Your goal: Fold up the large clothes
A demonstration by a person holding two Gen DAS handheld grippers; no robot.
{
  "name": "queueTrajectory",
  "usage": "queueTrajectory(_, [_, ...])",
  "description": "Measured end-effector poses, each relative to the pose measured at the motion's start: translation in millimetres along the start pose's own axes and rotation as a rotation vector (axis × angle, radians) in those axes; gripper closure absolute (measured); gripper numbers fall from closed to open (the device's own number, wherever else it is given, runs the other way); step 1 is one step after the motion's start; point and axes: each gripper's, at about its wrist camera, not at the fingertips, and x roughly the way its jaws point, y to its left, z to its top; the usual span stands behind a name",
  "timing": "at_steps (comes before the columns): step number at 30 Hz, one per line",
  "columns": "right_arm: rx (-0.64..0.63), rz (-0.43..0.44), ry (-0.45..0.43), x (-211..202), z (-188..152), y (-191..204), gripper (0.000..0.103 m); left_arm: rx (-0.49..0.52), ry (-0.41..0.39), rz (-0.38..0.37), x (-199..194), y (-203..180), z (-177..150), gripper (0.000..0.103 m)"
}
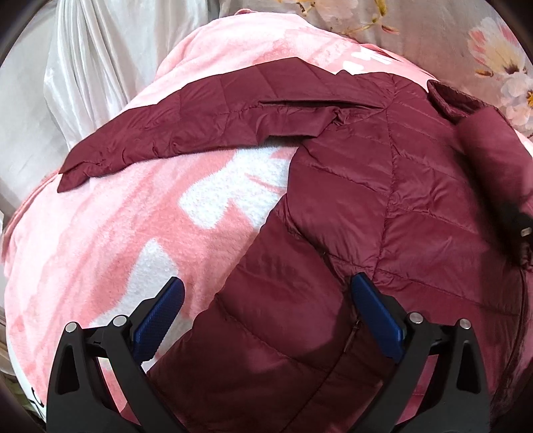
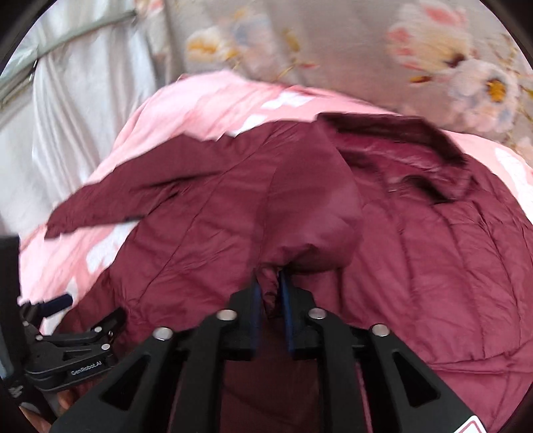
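Observation:
A maroon quilted puffer jacket [image 1: 383,200] lies on a pink and white fleece blanket [image 1: 133,233]. One sleeve [image 1: 186,133] stretches out flat to the left. My left gripper [image 1: 266,293] is open and hovers over the jacket's lower left edge, holding nothing. My right gripper [image 2: 270,283] is shut on the cuff of the other sleeve [image 2: 309,213] and holds it lifted over the jacket's body [image 2: 433,283]. The collar [image 2: 399,140] lies at the far side. The raised sleeve shows blurred at the right of the left wrist view [image 1: 493,160].
A grey floral bedsheet [image 1: 433,26] lies beyond the blanket. White satin fabric [image 1: 83,66] hangs at the left. The left gripper's body [image 2: 73,346] shows at the lower left of the right wrist view.

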Motion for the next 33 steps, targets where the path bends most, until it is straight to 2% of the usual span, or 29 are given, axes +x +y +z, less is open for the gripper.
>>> queueTrajectory(1, [-0.021, -0.006, 0.000, 1.4, -1.6, 7.9, 0.071, 0.000, 0.002, -0.008, -0.7, 1.3, 0.8, 0.005])
queueTrajectory(2, [-0.043, -0.009, -0.014, -2.0, -3.6, 14.5, 0.058, -0.003, 0.008, -0.029, -2.4, 3.0, 2.8, 0.005])
queueTrajectory(3, [-0.059, -0.014, -0.031, -7.9, -5.3, 17.8, 0.050, -0.010, 0.009, -0.061, -6.5, 4.9, 5.4, 0.005])
queueTrajectory(6, [-0.072, -0.032, -0.132, -42.1, -14.4, 19.3, 0.046, -0.027, -0.036, -0.149, -26.8, 7.0, 15.9, 0.005])
queueTrajectory(9, [0.085, -0.045, -0.181, -76.7, -29.9, -21.1, 0.043, 0.002, -0.068, -0.244, -43.2, -6.8, 27.1, 0.005])
queueTrajectory(12, [0.253, -0.105, -0.178, -93.9, -50.1, -75.1, 0.043, 0.029, -0.048, -0.363, -42.8, -32.9, 37.6, 0.005])
queueTrajectory(15, [0.476, -0.162, -0.163, -108.0, -77.2, -145.4, 0.042, 0.033, 0.037, -0.444, -17.8, -63.4, 46.1, 0.005])
queueTrajectory(19, [0.679, -0.141, -0.189, -117.2, -98.2, -209.9, 0.042, -0.043, 0.151, -0.528, 13.9, -81.6, 47.5, 0.006])
queueTrajectory(20, [0.717, -0.131, -0.192, -115.7, -100.0, -222.0, 0.042, -0.063, 0.158, -0.531, 16.5, -83.8, 46.2, 0.009])
queueTrajectory(22, [0.799, -0.099, -0.200, -107.9, -101.6, -247.4, 0.041, -0.071, 0.143, -0.514, 16.9, -89.4, 47.3, 0.025])
queueTrajectory(23, [0.827, -0.088, -0.204, -103.5, -100.8, -256.5, 0.041, -0.054, 0.137, -0.513, 15.7, -93.5, 50.1, 0.050])
queueTrajectory(24, [0.851, -0.077, -0.211, -99.8, -100.0, -265.0, 0.041, -0.044, 0.138, -0.505, 15.4, -97.0, 51.6, 0.066])
queueTrajectory(25, [0.878, -0.070, -0.225, -94.2, -97.2, -274.0, 0.042, -0.035, 0.135, -0.494, 15.0, -99.7, 55.6, 0.072])
queueTrajectory(26, [0.888, -0.065, -0.234, -89.4, -92.5, -278.4, 0.050, -0.028, 0.125, -0.491, 13.8, -100.9, 60.1, 0.082])
queueTrajectory(27, [0.883, -0.068, -0.242, -86.3, -87.8, -283.6, 0.077, -0.013, 0.112, -0.482, 11.0, -101.5, 64.4, 0.093])
queueTrajectory(28, [0.876, -0.072, -0.231, -83.3, -82.7, -286.3, 0.093, -0.006, 0.094, -0.472, 7.7, -100.4, 67.4, 0.094])
queueTrajectory(29, [0.867, -0.065, -0.243, -83.7, -77.3, -287.0, 0.101, 0.005, 0.064, -0.457, 2.0, -98.1, 71.7, 0.094])
queueTrajectory(31, [0.782, -0.067, -0.326, -99.9, -62.8, -272.1, 0.101, 0.031, -0.011, -0.419, -11.1, -95.0, 80.2, 0.095])
queueTrajectory(33, [0.653, -0.128, -0.347, -108.2, -50.3, -250.7, 0.101, 0.065, -0.073, -0.354, -17.4, -93.8, 83.1, 0.095])
